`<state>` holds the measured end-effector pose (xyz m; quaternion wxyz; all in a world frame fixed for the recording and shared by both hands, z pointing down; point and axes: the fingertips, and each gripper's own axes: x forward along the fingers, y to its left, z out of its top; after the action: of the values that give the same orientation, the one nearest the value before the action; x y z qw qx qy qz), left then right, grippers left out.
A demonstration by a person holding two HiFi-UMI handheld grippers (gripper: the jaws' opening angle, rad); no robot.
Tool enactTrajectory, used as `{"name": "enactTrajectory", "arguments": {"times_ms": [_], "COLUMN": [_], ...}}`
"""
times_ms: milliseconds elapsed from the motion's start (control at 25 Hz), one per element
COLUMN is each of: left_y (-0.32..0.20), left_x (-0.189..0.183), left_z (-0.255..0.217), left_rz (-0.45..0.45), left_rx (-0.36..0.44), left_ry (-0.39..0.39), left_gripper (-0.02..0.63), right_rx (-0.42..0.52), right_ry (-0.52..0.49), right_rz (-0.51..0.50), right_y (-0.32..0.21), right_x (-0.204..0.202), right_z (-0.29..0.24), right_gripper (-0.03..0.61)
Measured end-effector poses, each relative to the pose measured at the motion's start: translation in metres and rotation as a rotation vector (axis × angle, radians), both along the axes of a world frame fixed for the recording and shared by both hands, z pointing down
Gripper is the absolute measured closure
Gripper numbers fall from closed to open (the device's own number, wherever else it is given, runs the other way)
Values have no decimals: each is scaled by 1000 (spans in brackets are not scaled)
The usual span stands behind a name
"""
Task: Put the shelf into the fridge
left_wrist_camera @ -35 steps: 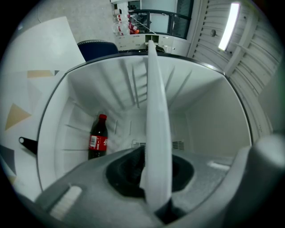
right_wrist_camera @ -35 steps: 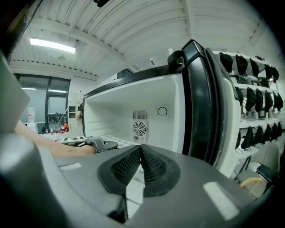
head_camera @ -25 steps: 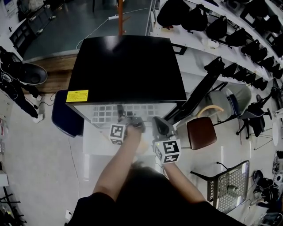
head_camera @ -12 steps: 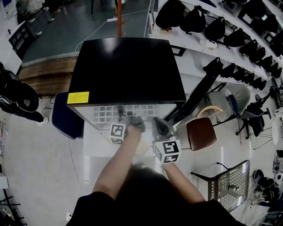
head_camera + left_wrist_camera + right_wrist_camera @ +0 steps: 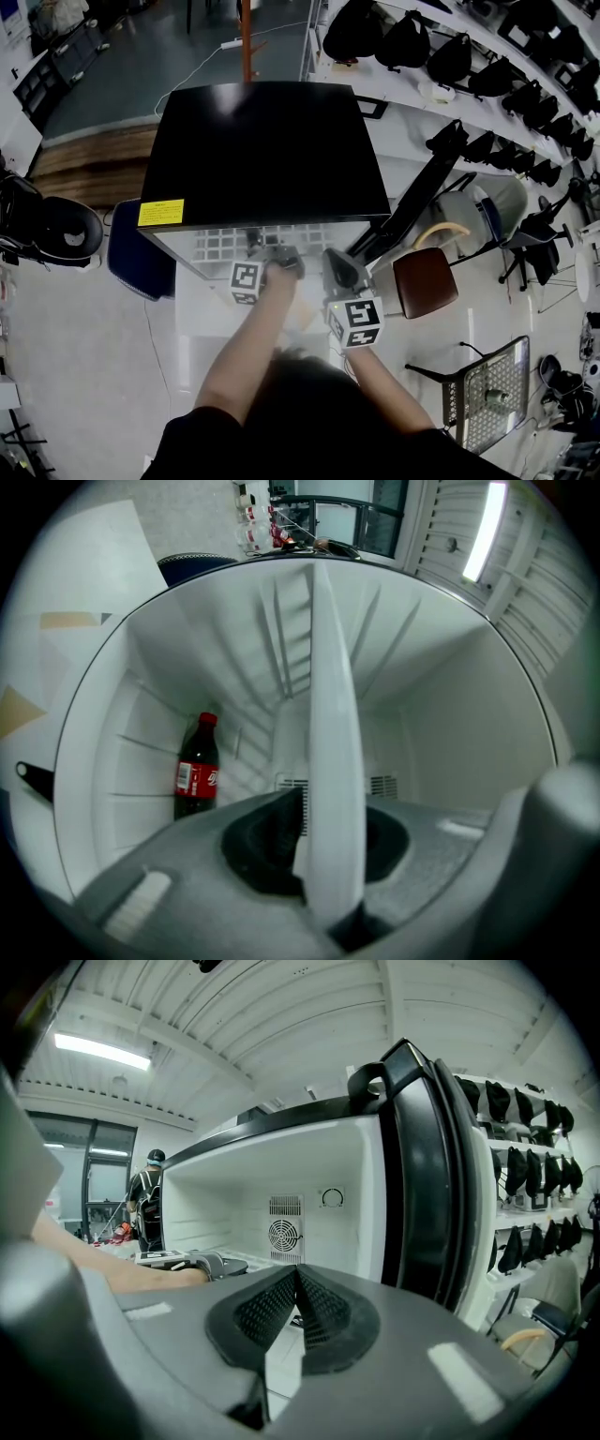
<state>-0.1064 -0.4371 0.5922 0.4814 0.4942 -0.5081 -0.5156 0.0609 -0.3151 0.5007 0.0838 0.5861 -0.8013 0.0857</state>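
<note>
The black-topped fridge (image 5: 262,141) stands open in front of me, its door (image 5: 412,206) swung out to the right. A white grid shelf (image 5: 220,242) lies level at the fridge's mouth. My left gripper (image 5: 258,248) is shut on the shelf's front edge. In the left gripper view the shelf (image 5: 330,714) runs edge-on between the jaws of the left gripper (image 5: 328,846) into the white cavity. A cola bottle (image 5: 197,778) stands inside. My right gripper (image 5: 339,267) hangs beside the shelf. Its jaws (image 5: 296,1279) are shut on nothing and face the fan vent (image 5: 286,1232).
A brown-seated chair (image 5: 425,279) and a mesh chair (image 5: 487,394) stand to the right of the door. A blue object (image 5: 141,258) sits against the fridge's left side. Shelves of black bags (image 5: 487,66) line the right wall. A person (image 5: 148,1194) stands far off.
Both grippers and the shelf stay where they were. Only the head view has shifted slightly.
</note>
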Motion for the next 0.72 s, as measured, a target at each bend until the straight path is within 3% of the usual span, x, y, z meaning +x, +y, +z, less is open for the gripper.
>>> {"name": "enactTrajectory", "arguments": {"times_ms": [160, 360, 480, 720], "left_y": [-6, -22, -21, -21], "left_x": [1, -6, 1, 6], "left_z": [0, 13, 5, 8], "left_rz": [4, 5, 12, 55], "left_rx": [4, 37, 21, 1], "left_ry": [-1, -77, -28, -46], "left_gripper": [561, 561, 561, 560], "right_rx": [4, 5, -1, -7], "right_ry": [0, 4, 2, 2], "right_rz": [12, 27, 36, 42], "right_y": [-1, -3, -2, 0], "right_x": [3, 7, 10, 14], "right_z": [-1, 1, 2, 2], "right_gripper": [577, 577, 577, 577]}}
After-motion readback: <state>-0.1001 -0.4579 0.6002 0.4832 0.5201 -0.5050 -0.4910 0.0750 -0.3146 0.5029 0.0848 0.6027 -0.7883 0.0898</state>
